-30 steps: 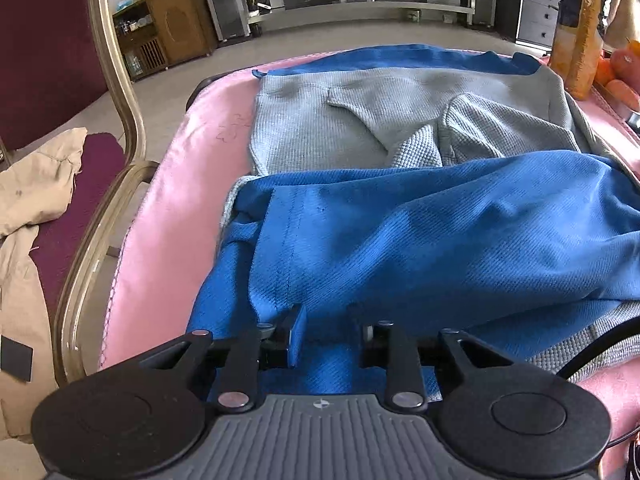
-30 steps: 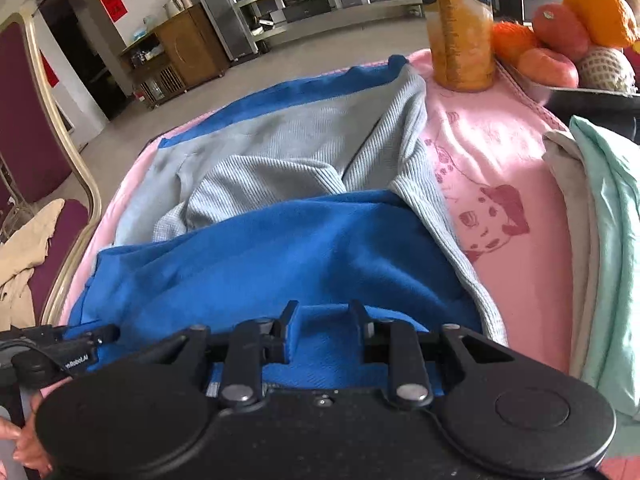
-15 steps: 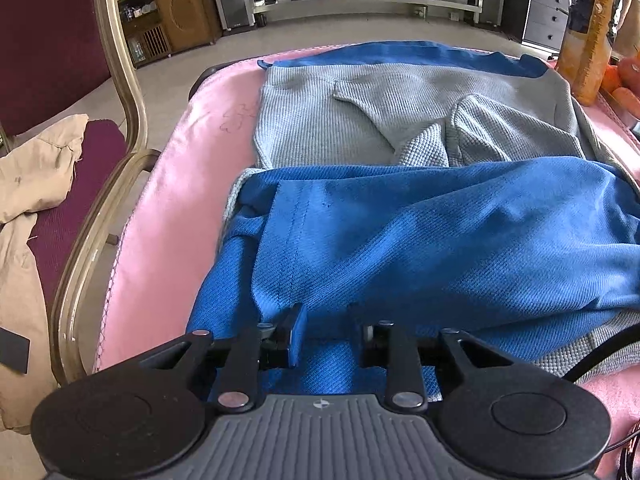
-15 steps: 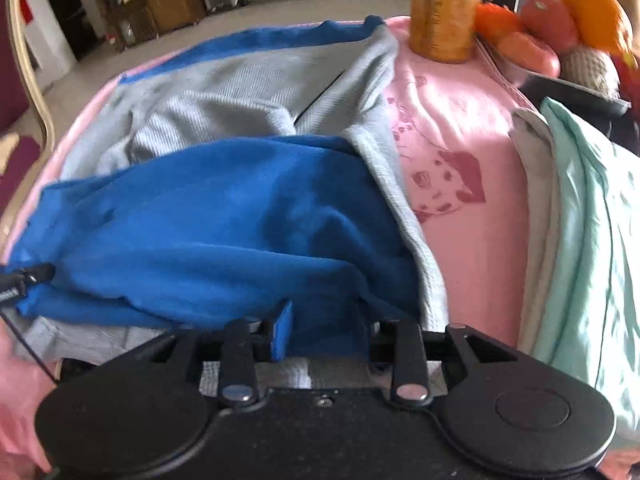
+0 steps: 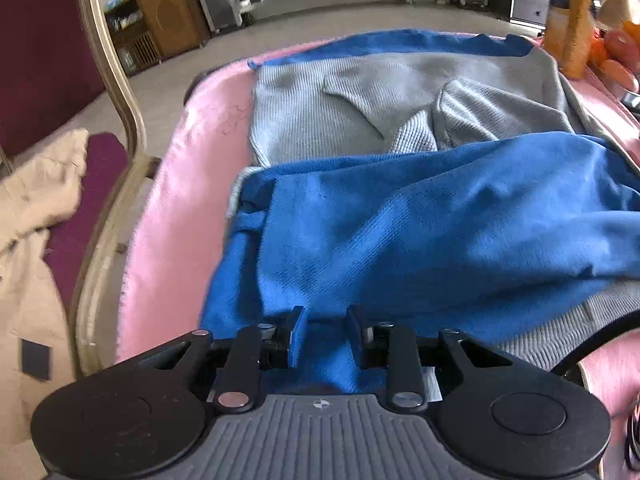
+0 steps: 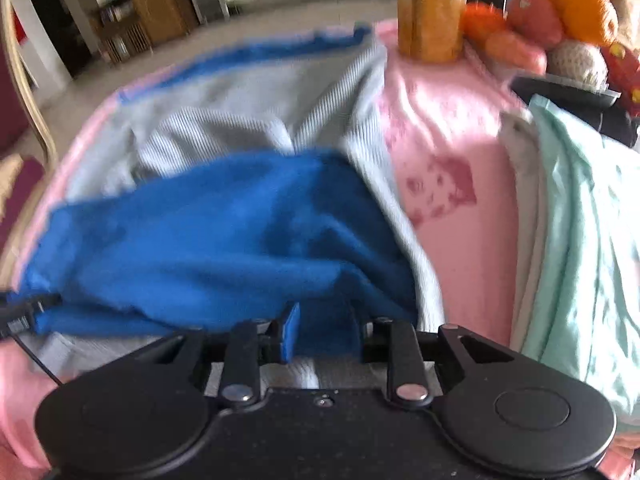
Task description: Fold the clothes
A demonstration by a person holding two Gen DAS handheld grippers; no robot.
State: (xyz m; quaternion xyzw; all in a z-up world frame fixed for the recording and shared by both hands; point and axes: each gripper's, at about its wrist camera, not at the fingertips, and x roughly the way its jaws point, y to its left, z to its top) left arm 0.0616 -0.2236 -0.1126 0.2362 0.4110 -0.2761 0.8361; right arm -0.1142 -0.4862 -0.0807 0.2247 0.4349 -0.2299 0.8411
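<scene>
left gripper (image 5: pixel 323 332) clamped on blue garment (image 5: pixel 420 232) near hem, right gripper (image 6: pixel 324 330) closing on same cloth, bare pink cover (image 6: pixel 452 216) right, chair frame (image 5: pixel 120 152) crowding left edge

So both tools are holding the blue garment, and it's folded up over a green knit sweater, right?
Not quite: the sweater under the blue garment is grey, not green, as the left wrist view shows. The green fabric is the separate pile at the right. Both the left tool and right tool do hold the blue garment.
</scene>
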